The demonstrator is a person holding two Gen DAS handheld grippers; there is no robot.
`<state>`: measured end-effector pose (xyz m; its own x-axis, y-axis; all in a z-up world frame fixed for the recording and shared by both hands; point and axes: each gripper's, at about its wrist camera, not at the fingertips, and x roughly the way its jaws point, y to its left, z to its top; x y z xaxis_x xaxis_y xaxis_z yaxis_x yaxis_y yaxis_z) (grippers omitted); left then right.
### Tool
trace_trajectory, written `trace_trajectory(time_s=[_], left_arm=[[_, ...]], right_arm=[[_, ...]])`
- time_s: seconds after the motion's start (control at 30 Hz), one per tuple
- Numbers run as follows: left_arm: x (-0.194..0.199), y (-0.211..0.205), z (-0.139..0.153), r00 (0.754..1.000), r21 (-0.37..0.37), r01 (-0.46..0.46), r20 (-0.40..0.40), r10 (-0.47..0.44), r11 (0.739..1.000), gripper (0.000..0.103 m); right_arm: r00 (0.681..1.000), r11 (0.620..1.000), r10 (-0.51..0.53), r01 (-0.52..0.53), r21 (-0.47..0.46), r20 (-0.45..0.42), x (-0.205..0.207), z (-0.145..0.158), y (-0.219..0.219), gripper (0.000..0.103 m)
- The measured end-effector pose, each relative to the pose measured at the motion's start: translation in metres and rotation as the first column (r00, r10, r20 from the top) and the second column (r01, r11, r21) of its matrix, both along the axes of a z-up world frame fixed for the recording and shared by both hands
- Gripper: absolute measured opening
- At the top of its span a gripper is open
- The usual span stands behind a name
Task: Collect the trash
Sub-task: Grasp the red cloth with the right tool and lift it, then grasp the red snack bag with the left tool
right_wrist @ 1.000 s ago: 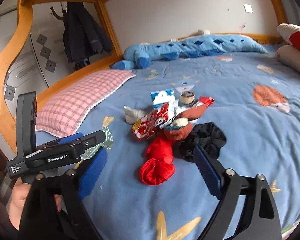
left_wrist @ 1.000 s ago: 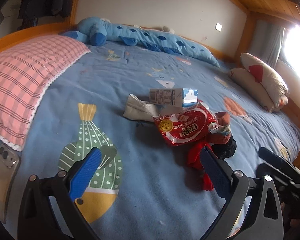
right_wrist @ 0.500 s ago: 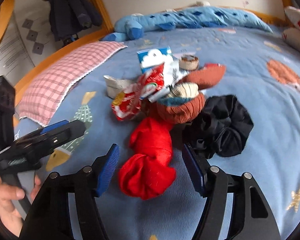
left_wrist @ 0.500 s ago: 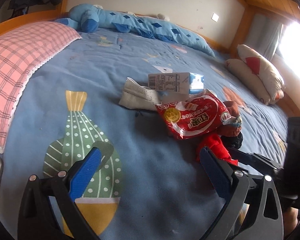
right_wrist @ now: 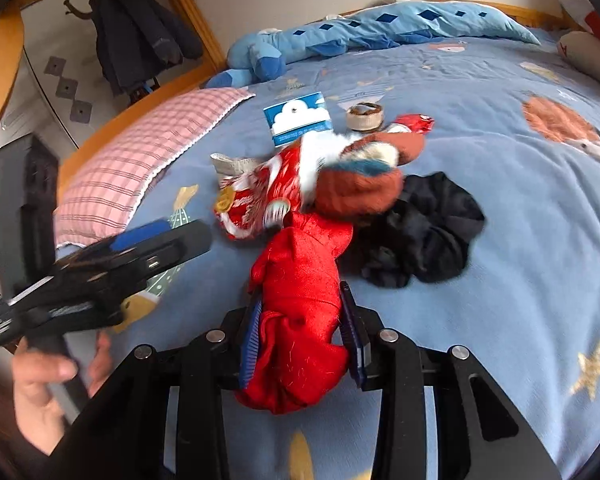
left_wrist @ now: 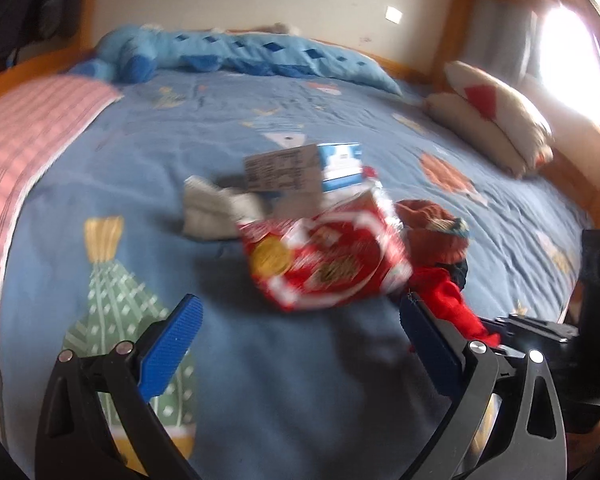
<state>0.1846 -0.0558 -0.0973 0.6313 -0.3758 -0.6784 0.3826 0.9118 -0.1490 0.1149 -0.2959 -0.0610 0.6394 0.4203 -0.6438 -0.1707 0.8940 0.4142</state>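
A pile lies on the blue bed. It holds a red snack bag [left_wrist: 324,260] [right_wrist: 260,196], a blue and white carton [left_wrist: 300,170] [right_wrist: 298,118], a grey-white sock [left_wrist: 216,210], a rust-brown sock ball [right_wrist: 360,190], a black cloth [right_wrist: 424,228] and a red cloth [right_wrist: 304,304]. My right gripper [right_wrist: 302,320] is shut on the red cloth, whose near end bulges between the blue pads. My left gripper [left_wrist: 296,332] is open and empty, just short of the snack bag; it also shows at the left of the right wrist view [right_wrist: 100,264].
A pink checked pillow [left_wrist: 24,136] lies at the left. A long blue plush [left_wrist: 240,50] lies along the far wall. White and red cushions [left_wrist: 496,116] sit at the right. A small round tape roll [right_wrist: 365,117] lies behind the pile. The wooden bed frame [right_wrist: 4,52] runs along the left.
My right gripper moved forward and closed on the red cloth. My left gripper moved closer to the snack bag and stayed open.
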Motion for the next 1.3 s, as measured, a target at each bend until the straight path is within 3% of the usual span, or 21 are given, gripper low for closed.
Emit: trace_trajectory(time_s=[0.37,0.53,0.8,0.87,0.93,1.07,1.23,1.3], left_arm=[[0.017,-0.025,0.003,0.998,0.046,0.070,-0.004,-0.070,0.996,0.099],[0.039,-0.024,-0.003,0.994,0.071,0.091,-0.064,-0.087,0.993,0.099],[0.058,-0.013,-0.029,0.977,-0.083,0.079,-0.193,-0.094,0.993,0.098],[0.056,-0.016,-0.030,0.975,-0.099,0.086,-0.195,-0.104,0.991,0.092],[0.054,-0.018,-0.030,0.971,-0.124,0.105,-0.199,-0.128,0.987,0.072],[0.045,-0.021,-0.029,0.974,-0.119,0.093,-0.197,-0.115,0.988,0.060],[0.030,-0.020,-0.022,0.982,-0.090,0.082,-0.162,-0.096,0.993,0.034],[0.023,-0.018,-0.019,0.985,-0.091,0.077,-0.148,-0.090,0.993,0.030]], right_arm=[[0.999,0.999,-0.040,0.039,0.037,0.002,-0.014,0.007,-0.029,0.035],[0.999,0.997,-0.050,0.050,0.056,0.005,-0.016,0.007,-0.032,0.035],[0.999,0.997,-0.050,0.050,0.066,0.001,-0.014,0.006,-0.033,0.035],[0.999,0.996,-0.051,0.051,0.068,-0.001,-0.014,0.006,-0.034,0.035],[0.999,0.996,-0.053,0.053,0.070,-0.005,-0.014,0.005,-0.034,0.035],[0.999,0.996,-0.053,0.054,0.070,-0.012,-0.013,0.004,-0.033,0.036],[0.999,0.997,-0.050,0.050,0.065,-0.008,-0.012,0.003,-0.031,0.036],[0.999,0.997,-0.048,0.048,0.065,-0.004,-0.013,0.003,-0.030,0.035]])
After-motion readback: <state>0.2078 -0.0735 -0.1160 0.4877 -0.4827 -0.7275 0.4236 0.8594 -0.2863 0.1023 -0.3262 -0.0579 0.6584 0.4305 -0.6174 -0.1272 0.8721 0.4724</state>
